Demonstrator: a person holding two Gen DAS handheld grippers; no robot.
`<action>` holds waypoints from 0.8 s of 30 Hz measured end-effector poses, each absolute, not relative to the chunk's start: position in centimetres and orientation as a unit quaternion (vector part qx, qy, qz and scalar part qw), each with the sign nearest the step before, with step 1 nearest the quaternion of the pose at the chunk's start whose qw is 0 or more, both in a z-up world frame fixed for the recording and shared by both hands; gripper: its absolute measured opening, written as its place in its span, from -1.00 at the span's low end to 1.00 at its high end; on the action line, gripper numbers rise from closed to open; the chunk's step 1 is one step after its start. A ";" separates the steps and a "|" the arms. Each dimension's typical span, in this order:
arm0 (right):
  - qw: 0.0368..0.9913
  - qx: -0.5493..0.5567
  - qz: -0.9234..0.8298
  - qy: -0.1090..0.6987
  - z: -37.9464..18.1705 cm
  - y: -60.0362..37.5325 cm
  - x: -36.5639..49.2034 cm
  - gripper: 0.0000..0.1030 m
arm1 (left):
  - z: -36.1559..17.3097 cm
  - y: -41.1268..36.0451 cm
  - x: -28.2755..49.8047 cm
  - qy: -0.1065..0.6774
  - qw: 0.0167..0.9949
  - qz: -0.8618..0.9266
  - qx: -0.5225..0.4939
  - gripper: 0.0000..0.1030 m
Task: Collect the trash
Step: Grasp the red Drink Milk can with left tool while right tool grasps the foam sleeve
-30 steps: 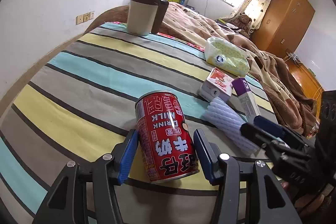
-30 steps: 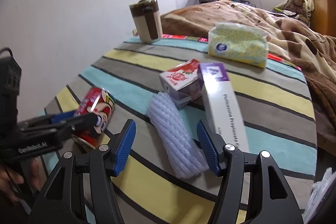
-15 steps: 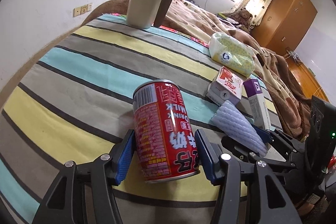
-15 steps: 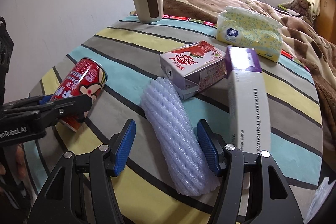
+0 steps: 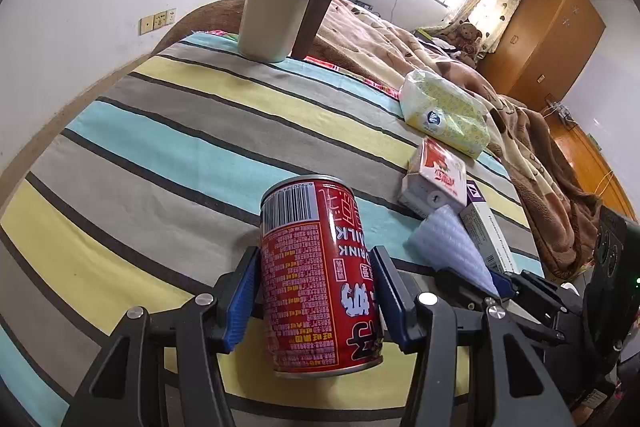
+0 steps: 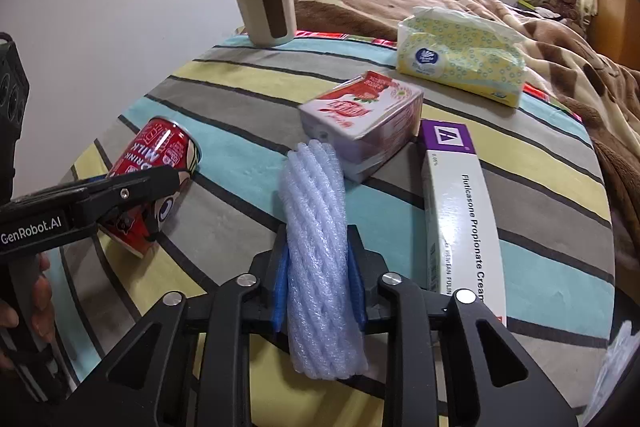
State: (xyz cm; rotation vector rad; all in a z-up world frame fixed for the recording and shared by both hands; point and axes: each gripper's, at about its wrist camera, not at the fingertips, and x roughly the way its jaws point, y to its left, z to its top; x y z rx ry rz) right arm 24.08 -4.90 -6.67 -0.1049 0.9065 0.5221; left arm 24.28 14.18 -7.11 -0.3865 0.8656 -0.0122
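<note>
A red milk-drink can (image 5: 312, 291) sits between the blue pads of my left gripper (image 5: 315, 263), which is shut on it above the striped cloth. From the right wrist view the can (image 6: 156, 163) tilts in that gripper (image 6: 168, 187). A pale blue foam net sleeve (image 6: 316, 227) lies lengthwise between the pads of my right gripper (image 6: 318, 251). Its jaws are closing and the pads squeeze the sleeve's sides. In the left wrist view the sleeve (image 5: 448, 243) pokes out of the right gripper (image 5: 500, 283).
On the striped cloth (image 5: 160, 147) lie a pink milk carton (image 6: 360, 123) and a purple-and-white cream box (image 6: 460, 211), both close to the sleeve. A tissue pack (image 6: 460, 63) and a beige-brown mug (image 6: 264, 7) stand farther back. A brown blanket covers the bed to the right.
The right gripper's jaws have come together onto the foam sleeve, which was loose between them before. The can in the left gripper has shifted slightly and turned, so its barcode shows.
</note>
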 end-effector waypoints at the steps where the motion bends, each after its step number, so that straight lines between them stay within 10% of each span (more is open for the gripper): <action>1: 0.865 -0.048 0.250 0.432 -6.6 -4.9 24.0 -0.51 | -7.1 14.2 24.2 0.417 0.889 -0.006 -0.187 0.07; 24: 0.892 0.053 0.215 0.394 -2.8 -10.5 19.2 -0.52 | -1.9 8.9 18.7 0.379 0.911 -0.065 -0.147 0.07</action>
